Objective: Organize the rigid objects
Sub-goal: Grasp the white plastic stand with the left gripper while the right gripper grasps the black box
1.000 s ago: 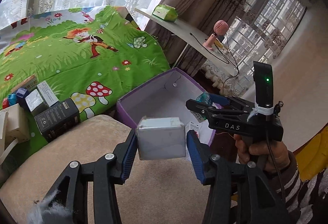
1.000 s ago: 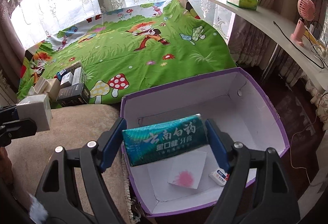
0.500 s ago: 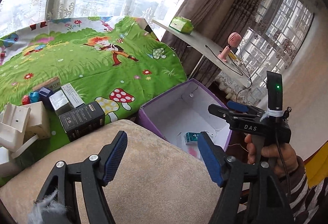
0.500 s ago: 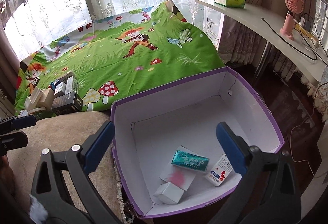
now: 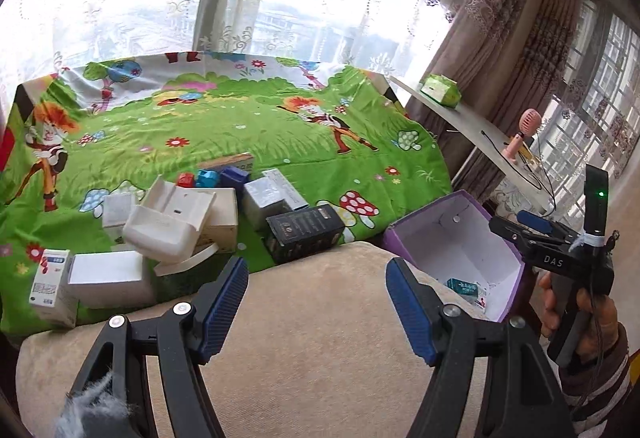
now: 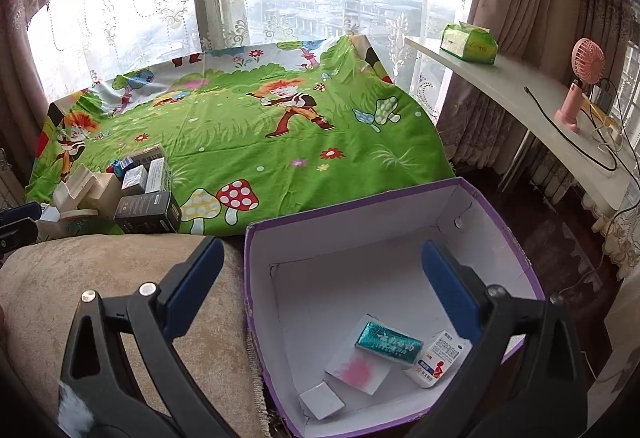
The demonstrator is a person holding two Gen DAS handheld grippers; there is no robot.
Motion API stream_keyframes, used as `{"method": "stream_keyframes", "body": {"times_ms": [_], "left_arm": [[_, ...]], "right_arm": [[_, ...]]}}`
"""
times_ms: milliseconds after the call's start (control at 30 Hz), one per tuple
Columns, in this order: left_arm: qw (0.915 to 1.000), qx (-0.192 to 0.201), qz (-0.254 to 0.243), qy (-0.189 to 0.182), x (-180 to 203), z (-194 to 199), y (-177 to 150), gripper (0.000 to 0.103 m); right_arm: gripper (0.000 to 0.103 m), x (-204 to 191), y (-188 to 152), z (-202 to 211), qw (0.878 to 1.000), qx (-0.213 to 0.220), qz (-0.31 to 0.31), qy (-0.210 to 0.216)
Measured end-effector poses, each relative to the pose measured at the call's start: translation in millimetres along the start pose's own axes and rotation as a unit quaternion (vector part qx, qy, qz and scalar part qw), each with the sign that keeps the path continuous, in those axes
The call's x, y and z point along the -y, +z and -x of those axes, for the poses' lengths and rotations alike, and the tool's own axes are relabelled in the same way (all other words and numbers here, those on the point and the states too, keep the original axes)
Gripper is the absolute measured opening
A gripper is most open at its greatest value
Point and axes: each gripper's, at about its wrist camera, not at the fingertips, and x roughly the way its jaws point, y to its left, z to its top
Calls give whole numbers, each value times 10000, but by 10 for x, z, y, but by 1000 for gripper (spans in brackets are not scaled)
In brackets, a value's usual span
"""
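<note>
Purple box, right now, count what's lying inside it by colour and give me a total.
Inside the purple box:
Teal: 1, the teal carton
White and orange: 1, the medicine carton
White with a pink blotch: 1, the flat card
Plain white: 1, the small white box
Total: 4

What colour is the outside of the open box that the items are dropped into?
Purple outside, white inside; the box shows best in the right wrist view.
</note>
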Motion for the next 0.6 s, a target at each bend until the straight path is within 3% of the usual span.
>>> {"method": "stream_keyframes", "body": {"times_ms": [233, 600], "left_arm": [[9973, -70, 418, 592, -414, 85, -104, 72], [9940, -315, 572, 877, -699, -17, -65, 72]], "right_arm": [[100, -359, -22, -52, 9983, -119, 227, 528], [100, -954, -26, -272, 9883, -384, 475, 1398]]}}
